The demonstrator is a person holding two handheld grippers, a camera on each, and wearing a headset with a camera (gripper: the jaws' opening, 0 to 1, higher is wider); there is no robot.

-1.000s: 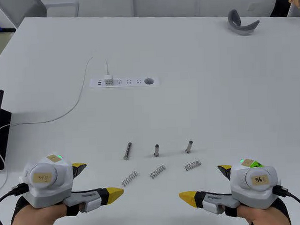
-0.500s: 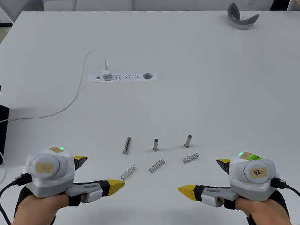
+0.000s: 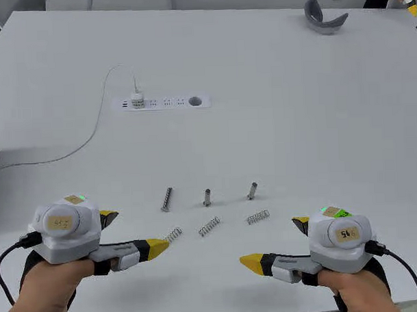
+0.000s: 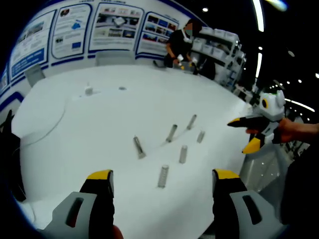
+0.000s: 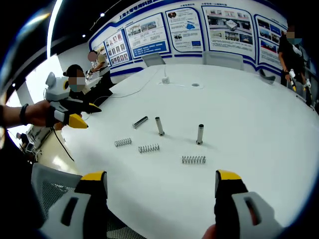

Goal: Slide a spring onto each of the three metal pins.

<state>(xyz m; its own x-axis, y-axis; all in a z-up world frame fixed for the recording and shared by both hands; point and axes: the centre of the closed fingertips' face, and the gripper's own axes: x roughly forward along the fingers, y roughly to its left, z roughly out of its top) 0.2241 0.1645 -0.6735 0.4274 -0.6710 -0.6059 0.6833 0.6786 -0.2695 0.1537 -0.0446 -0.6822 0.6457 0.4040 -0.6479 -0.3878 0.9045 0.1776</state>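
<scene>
Three springs lie paired before their pins, ready for threading. The left gripper and right gripper flank them, jaws apart.

Three pins in row (left one flat); springs lying alongside.

- In the head view the white table is looked down on from above its near edge, with the left gripper and right gripper at the bottom.
- The left gripper view is taken low from the table's left side and is faced across it toward the right gripper.
- The right gripper view is faced the opposite way, low and near the springs.
- The pins and springs are shared by all three views.
</scene>
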